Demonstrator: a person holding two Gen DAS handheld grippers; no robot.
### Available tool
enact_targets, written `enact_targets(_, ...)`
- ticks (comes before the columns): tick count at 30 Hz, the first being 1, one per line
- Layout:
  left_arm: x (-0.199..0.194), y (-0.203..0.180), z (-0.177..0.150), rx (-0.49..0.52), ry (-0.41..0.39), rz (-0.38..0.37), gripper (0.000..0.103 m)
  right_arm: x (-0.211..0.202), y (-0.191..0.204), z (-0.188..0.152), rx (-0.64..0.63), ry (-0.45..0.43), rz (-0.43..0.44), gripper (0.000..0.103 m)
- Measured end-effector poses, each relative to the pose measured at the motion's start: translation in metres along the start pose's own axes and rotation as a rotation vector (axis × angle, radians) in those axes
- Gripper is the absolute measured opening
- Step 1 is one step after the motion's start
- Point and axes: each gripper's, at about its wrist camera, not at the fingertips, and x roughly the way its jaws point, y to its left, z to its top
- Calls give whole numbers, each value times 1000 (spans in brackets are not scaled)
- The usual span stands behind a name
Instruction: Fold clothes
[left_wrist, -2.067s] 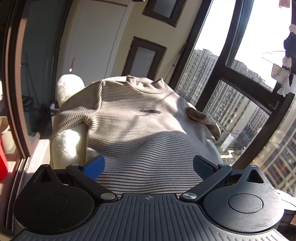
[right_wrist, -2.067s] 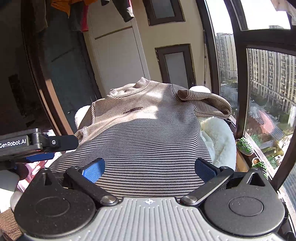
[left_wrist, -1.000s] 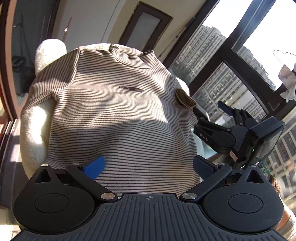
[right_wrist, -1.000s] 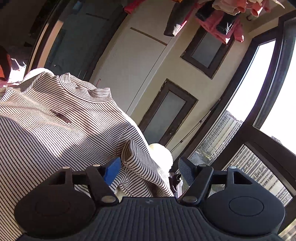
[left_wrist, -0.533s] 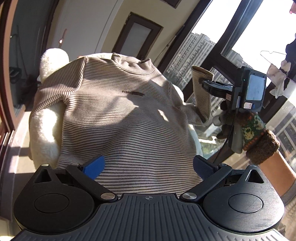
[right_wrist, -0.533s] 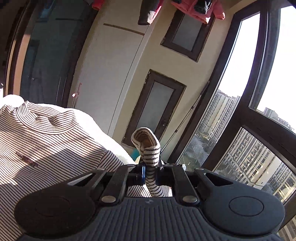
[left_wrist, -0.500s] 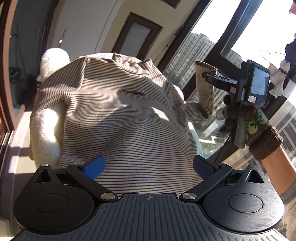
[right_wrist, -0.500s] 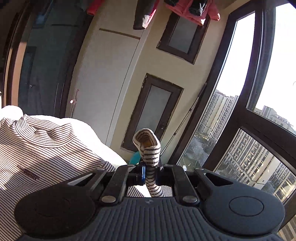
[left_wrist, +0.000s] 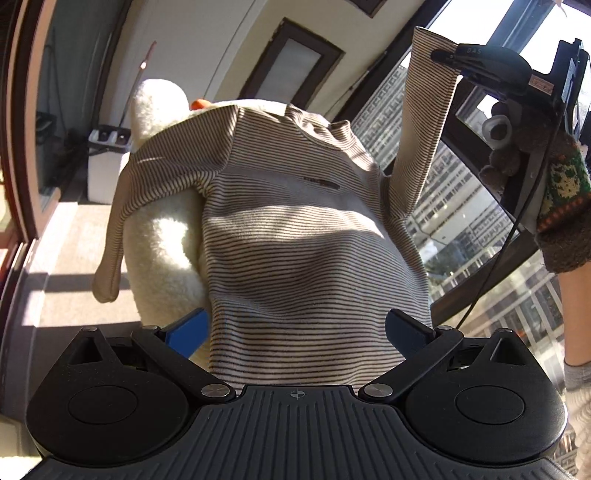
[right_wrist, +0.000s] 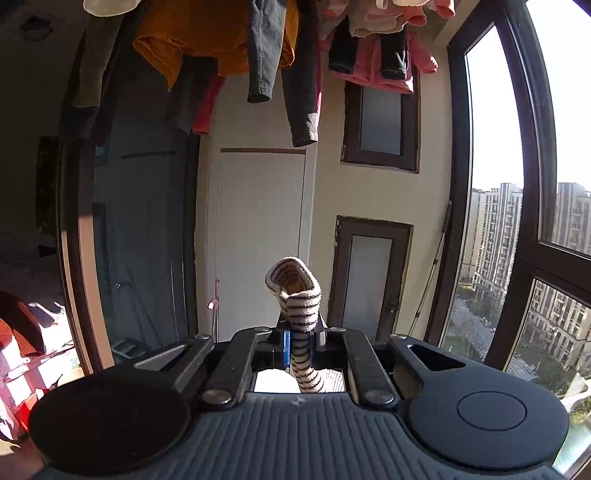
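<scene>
one striped top (left_wrist: 306, 236) lies face up, draped over a fluffy white cushion (left_wrist: 166, 236), its hem running down to the near edge between the two blue pads of the left gripper (left_wrist: 295, 328). those jaws stand wide apart, one pad near the left side of the hem and one near the right, and whether either pad touches the cloth is hard to tell from this angle. the collar sits at the far end, with a small dark label on the chest below it.

the top has two sleeves. the left sleeve (left_wrist: 122, 218) hangs limp off the left side of the cushion, cuff down. the right sleeve (left_wrist: 421, 122) is lifted upright on the right side, stretched from the shoulder up to the right gripper (left_wrist: 448, 61), which pinches it just below the cuff. in the right wrist view the right gripper (right_wrist: 301, 341) has its two fingers drawn together on the sleeve, and the striped cuff (right_wrist: 293, 288) pokes up past them and curls open at the top. the hand on that gripper wears one patterned knit glove (left_wrist: 554, 188).

overhead on the far side hang several garments (right_wrist: 258, 48), orange, dark and pink; the exact count is unclear since they overlap. a tall window (right_wrist: 517, 184) on the right shows apartment blocks, and a white box (left_wrist: 105, 162) sits on the floor at far left.
</scene>
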Motion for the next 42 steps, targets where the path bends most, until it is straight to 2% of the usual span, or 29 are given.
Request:
enact_targets(6,-12,19,-5,-45,-20,18,103,21,36,-8,0,48,62,9)
enact_targets(16,-22,28,-14,-83,-18,44,103,47,69,-41,2,138,150,11)
enact_targets(18,-21,29,-14,-90,-15,46,103,49,69,-49,26,161,183,16)
enact_targets(22,-16,34,-11,-110,-7,47,103,49,73,-63,78,164,240,51)
enact_targets(27,-9,40,-8,-134,3,49,103,27,68,-76,178,152,323,56)
enact_targets(29,-6,42,-7,-144,8,50,103,14,55,-89,239,164,361,65)
enact_targets(31,-4,45,-6,-156,4,44,103,-1,43,-103,274,183,376,70)
enact_targets(33,-7,56,-1,-193,-76,-33,103,-19,32,-120,287,192,370,77)
enact_targets(34,-9,63,1,-214,-119,-71,103,-28,27,-127,297,193,369,86)
enact_targets(35,-11,74,2,-248,-176,-107,103,-38,20,-133,311,188,371,90)
enact_targets(37,-9,105,5,-364,-219,-115,103,-59,7,-144,338,177,376,100)
enact_targets(40,2,164,1,-633,-196,-142,103,-91,-13,-157,355,138,396,103)
enact_targets(42,14,199,-7,-780,-184,-180,103,-112,-22,-150,325,104,412,103)
